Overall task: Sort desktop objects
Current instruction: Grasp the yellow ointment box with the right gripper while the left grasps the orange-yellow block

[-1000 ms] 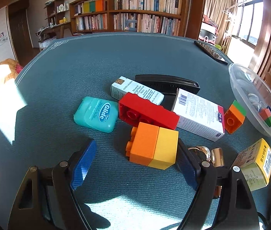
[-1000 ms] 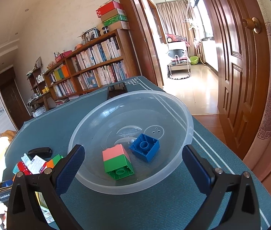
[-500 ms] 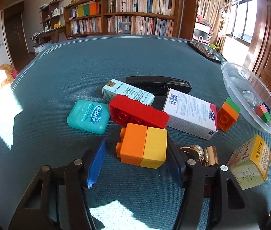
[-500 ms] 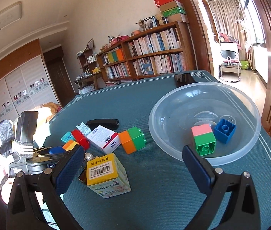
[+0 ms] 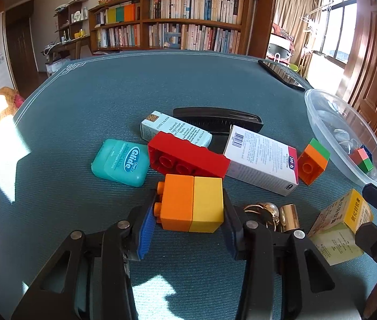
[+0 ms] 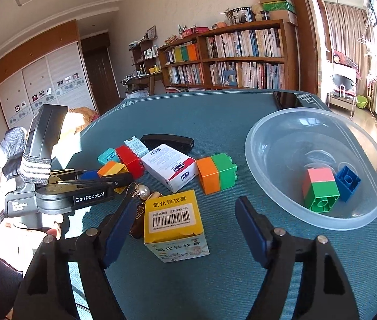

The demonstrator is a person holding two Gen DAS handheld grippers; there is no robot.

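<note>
An orange-and-yellow block lies on the blue-green tabletop. My left gripper is closing, and its pads touch the block's studded end and its yellow end. A red block lies just behind. The right wrist view shows a yellow medicine box standing between the fingers of my right gripper. Those jaws are closing, with gaps on both sides of the box. An orange-and-green block lies beyond it. The clear bowl at right holds a pink-and-green block and a blue block.
A teal floss case, a white-and-red carton, a slim white box and a black comb crowd the middle. Gold trinkets lie beside the left gripper. A phone rests at the far edge. A person's hand is at left.
The left jaws have narrowed from wide open onto the orange-and-yellow block. The right gripper has swung left from over the bowl to the yellow box, and its jaws have begun to narrow.
</note>
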